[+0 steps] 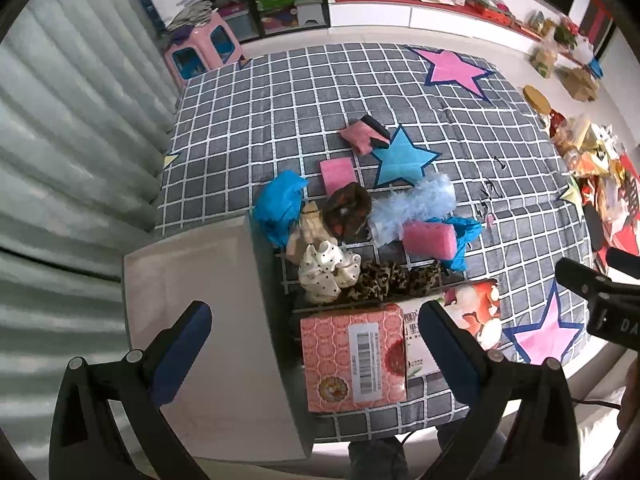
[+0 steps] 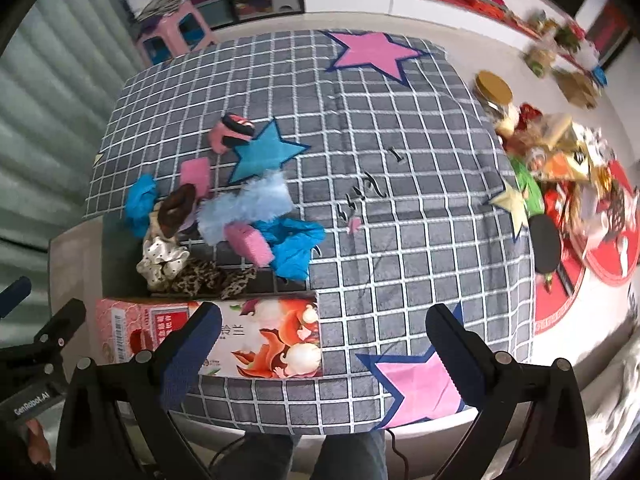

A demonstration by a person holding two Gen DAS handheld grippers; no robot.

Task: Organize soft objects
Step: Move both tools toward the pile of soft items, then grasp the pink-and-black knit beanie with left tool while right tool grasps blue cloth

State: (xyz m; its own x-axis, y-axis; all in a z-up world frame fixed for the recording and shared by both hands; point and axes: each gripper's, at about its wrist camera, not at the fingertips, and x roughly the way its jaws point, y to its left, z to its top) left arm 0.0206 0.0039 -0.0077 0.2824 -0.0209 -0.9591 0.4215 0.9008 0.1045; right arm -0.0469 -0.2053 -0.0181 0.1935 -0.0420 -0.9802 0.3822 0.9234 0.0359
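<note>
Both jaws apart, empty. Soft pile ahead of left gripper, beyond box; left nearer than right gripper.

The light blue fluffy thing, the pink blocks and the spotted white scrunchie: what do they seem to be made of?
The light blue fluffy thing looks like faux fur or plush: long, wispy fibres, matte. The pink blocks seem to be foam sponge: squared edges, a grainy, porous-looking face. The spotted white scrunchie looks like thin woven cloth, perhaps satin: gathered ruffles with a slight sheen. None can be confirmed by sight alone.
</note>
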